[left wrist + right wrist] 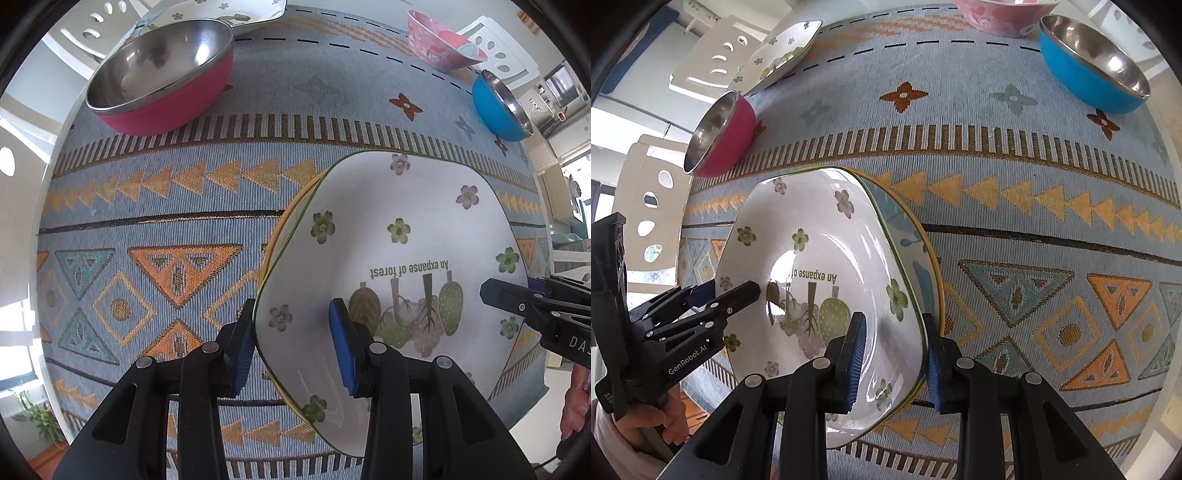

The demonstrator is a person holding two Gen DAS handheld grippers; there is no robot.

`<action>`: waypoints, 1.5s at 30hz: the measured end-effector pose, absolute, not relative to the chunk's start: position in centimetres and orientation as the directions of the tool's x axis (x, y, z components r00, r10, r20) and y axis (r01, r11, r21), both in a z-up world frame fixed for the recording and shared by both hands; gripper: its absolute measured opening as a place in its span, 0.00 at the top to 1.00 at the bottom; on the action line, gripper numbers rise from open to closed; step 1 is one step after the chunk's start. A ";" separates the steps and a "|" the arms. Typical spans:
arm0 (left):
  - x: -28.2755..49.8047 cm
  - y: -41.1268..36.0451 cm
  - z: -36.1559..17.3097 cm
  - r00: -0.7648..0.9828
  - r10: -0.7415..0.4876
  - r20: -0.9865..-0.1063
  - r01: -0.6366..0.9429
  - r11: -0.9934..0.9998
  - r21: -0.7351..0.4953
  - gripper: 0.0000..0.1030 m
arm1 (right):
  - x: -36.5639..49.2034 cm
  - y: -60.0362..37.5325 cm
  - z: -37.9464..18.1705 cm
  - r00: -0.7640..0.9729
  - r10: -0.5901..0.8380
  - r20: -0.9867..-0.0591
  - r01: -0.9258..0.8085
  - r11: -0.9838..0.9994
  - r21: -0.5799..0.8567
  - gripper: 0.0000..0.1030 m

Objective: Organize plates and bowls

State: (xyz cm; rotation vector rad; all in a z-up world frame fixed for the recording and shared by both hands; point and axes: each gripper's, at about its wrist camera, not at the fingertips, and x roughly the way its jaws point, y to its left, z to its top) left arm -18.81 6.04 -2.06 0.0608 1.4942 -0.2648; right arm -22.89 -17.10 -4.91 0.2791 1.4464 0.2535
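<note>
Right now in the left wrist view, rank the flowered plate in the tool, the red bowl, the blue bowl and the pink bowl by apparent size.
1. Flowered plate, nearest
2. Red bowl
3. Pink bowl and blue bowl: alike, both far off, so unranked

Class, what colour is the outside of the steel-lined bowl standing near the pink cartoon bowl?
Bright blue; the blue bowl shows best in the right wrist view.

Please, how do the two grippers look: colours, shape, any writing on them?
Both are black plastic linkage frames with silver rivets and ribbed blue finger pads. The left gripper bears white "GenRobot.AI" lettering; the right gripper shows white letters "DAS", cut off by the image edge.
</note>
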 end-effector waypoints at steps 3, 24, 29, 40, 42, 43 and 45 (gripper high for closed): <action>-18.8 5.6 -1.9 0.071 -0.114 -0.991 0.229 0.969 -0.095 0.65 | -22.9 -17.4 -4.7 0.114 0.338 -0.934 0.008 0.940 0.341 0.72; -19.1 3.5 -1.4 0.154 -0.082 -0.985 0.263 0.964 -0.039 0.66 | -23.4 -19.0 -3.4 0.161 0.322 -0.933 0.014 0.944 0.329 0.72; -19.1 3.0 -1.5 0.153 -0.064 -0.986 0.271 0.962 -0.021 0.65 | -23.6 -19.1 -3.3 0.168 0.316 -0.934 0.024 0.946 0.325 0.72; -19.2 2.9 -1.6 0.155 -0.065 -0.986 0.278 0.960 -0.020 0.64 | -23.4 -18.2 -3.8 0.157 0.300 -0.941 0.030 0.951 0.309 0.72; -19.2 3.2 -1.6 0.154 -0.068 -0.986 0.278 0.960 -0.023 0.64 | -23.4 -18.1 -3.8 0.158 0.295 -0.942 0.028 0.953 0.303 0.72; -19.2 3.2 -1.6 0.154 -0.069 -0.986 0.278 0.960 -0.024 0.64 | -23.4 -18.0 -3.8 0.158 0.293 -0.943 0.029 0.953 0.301 0.72; -19.1 3.2 -1.7 0.153 -0.072 -0.986 0.277 0.960 -0.027 0.64 | -23.4 -18.0 -3.9 0.160 0.294 -0.942 0.032 0.952 0.303 0.72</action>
